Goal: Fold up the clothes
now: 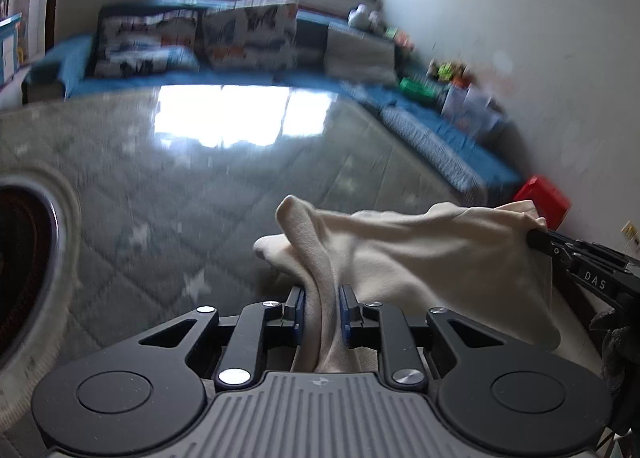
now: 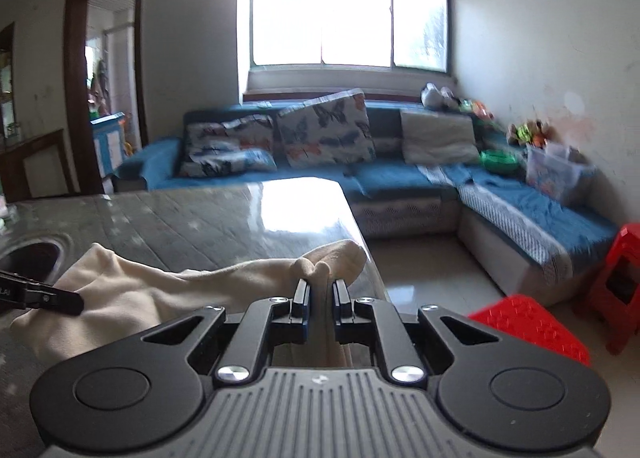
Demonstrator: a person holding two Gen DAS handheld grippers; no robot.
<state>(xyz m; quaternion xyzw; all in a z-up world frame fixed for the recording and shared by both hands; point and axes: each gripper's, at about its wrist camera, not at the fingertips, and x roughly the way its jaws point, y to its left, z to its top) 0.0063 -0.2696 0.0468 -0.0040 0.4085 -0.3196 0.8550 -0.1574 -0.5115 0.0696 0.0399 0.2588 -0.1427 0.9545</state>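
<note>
A cream garment [image 1: 420,254] hangs stretched between my two grippers, lifted above a grey quilted table [image 1: 180,185]. My left gripper [image 1: 322,298] is shut on one bunched edge of it, and the cloth runs down between the blue pads. In the left wrist view the right gripper [image 1: 538,238] pinches the far right corner. In the right wrist view my right gripper [image 2: 320,290] is shut on a gathered fold of the cream garment [image 2: 160,294], whose tip pokes up past the fingertips. The left gripper [image 2: 76,302] grips the cloth at the left.
A round dark-centred recess [image 1: 28,258] sits in the table at the left. A blue corner sofa [image 2: 400,177] with patterned cushions stands beyond the table, under a bright window. Red plastic stools [image 2: 612,282] stand on the floor at the right. Toys and a box lie on the sofa.
</note>
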